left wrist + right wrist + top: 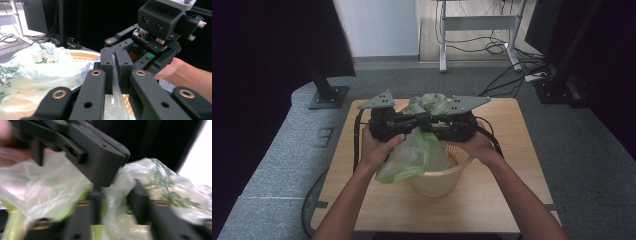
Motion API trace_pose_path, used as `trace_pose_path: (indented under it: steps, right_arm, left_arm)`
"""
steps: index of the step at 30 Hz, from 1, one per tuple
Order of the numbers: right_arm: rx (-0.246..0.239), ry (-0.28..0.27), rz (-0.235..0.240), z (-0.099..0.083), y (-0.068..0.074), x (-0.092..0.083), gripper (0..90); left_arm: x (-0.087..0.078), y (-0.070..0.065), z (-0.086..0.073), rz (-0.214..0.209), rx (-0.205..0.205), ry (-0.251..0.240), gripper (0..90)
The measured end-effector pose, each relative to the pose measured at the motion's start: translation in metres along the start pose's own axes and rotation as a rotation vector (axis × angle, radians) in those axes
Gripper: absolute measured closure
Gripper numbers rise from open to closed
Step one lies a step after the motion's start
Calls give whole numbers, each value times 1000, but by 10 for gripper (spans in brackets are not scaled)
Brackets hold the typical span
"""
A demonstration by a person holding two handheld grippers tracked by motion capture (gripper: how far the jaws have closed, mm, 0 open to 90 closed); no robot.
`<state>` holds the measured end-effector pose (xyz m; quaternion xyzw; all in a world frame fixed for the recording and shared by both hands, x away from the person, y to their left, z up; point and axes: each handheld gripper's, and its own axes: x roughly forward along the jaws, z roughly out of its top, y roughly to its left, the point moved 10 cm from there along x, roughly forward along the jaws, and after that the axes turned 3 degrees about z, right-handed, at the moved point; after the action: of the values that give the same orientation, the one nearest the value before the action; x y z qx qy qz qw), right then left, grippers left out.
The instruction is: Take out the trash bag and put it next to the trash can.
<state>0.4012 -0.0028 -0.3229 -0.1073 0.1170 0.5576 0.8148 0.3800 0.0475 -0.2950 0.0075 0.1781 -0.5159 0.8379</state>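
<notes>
A pale green plastic bag point(411, 156) with a leaf print hangs over a woven cream basket point(439, 182) on the wooden table point(492, 200). Both grippers meet tip to tip above the basket, at the bag's gathered neck. My left gripper point(416, 120) point(114, 56) is shut on a fold of the bag's film. My right gripper point(430, 120) point(116, 197) has its jaws a little apart, with bunched film point(117, 185) loose between them. The bag's top point(428, 102) puffs out behind the grippers. The right gripper view is blurred.
The basket stands near the table's front middle, with bare wood point(522, 130) around it. A black stand base point(328, 97) sits on the grey floor beyond the table's left corner. Cables point(512, 75) trail at the back right.
</notes>
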Motion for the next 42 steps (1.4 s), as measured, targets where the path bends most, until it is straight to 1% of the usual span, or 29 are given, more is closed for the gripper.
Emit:
trace_pose_path:
  steps: [1,2,3,4,6,8,10,11,13,16,17,19,20,21,22,23,24,25,26,27,29,32,36,38,42]
  right_arm:
    - [-1,7,-5,-1,0,1,816]
    - [-9,4,-16,-1,0,0,856]
    - [-11,4,-34,-1,-2,-1,872]
    - [-5,6,-47,-1,-4,-2,878]
    - [-4,3,-72,-1,-7,-8,883]
    - [-1,-5,-81,1,-10,-14,884]
    - [-1,-22,-91,3,-13,-23,886]
    - [0,-33,-93,5,-13,-27,886]
    - [-2,-54,-95,10,-15,-36,886]
    - [-6,-88,-99,19,-17,-50,886]
    - [-3,-103,-96,22,-17,-54,886]
    - [-3,-130,-88,29,-18,-63,886]
    - [-3,-130,-88,29,-18,-63,886]
    - [-6,-147,-72,33,-17,-68,886]
    - [-13,-149,-81,36,-18,-72,886]
    - [-13,-149,-81,36,-18,-72,886]
    - [-13,-152,-92,40,-18,-75,886]
    - [-13,-152,-92,40,-18,-75,886]
    - [-8,-156,-112,43,-20,-76,886]
    - [-7,-155,-123,44,-21,-76,886]
    - [-5,-157,-140,46,-22,-75,886]
    - [0,-165,-164,49,-23,-73,886]
    - [6,-172,-171,54,-22,-68,886]
    - [2,-166,-159,56,-18,-62,886]
    - [-15,-152,-126,57,-7,-50,886]
  left_arm:
    - [-1,1,0,10,-2,-3,825]
    - [-3,3,0,20,-4,-8,793]
    - [-6,5,1,29,-6,-17,758]
    - [-8,7,1,36,-4,-19,716]
    - [-15,13,1,66,3,-10,590]
    - [-25,22,3,124,11,-28,497]
    - [-36,29,4,145,3,-46,421]
    - [-41,34,4,167,3,-56,383]
    - [-52,43,4,204,4,-74,332]
    - [-65,55,1,236,-11,-86,294]
    - [-70,60,-2,248,-13,-90,281]
    - [-75,66,-8,260,-7,-82,252]
    - [-75,66,-8,260,-7,-82,231]
    - [-75,68,-14,255,-2,-65,231]
    - [-71,67,-22,238,10,-36,213]
    - [-71,67,-22,238,10,-36,192]
    - [-71,67,-22,238,10,-36,192]
    - [-65,62,-29,216,29,-14,192]
    - [-61,57,-32,202,44,-11,178]
    - [-58,54,-34,192,54,-13,171]
    - [-50,44,-39,165,91,3,154]
    - [-41,35,-42,145,122,18,143]
    - [-26,28,-41,121,121,36,131]
    - [-19,26,-41,121,130,54,132]
    - [-6,21,-39,117,131,58,131]
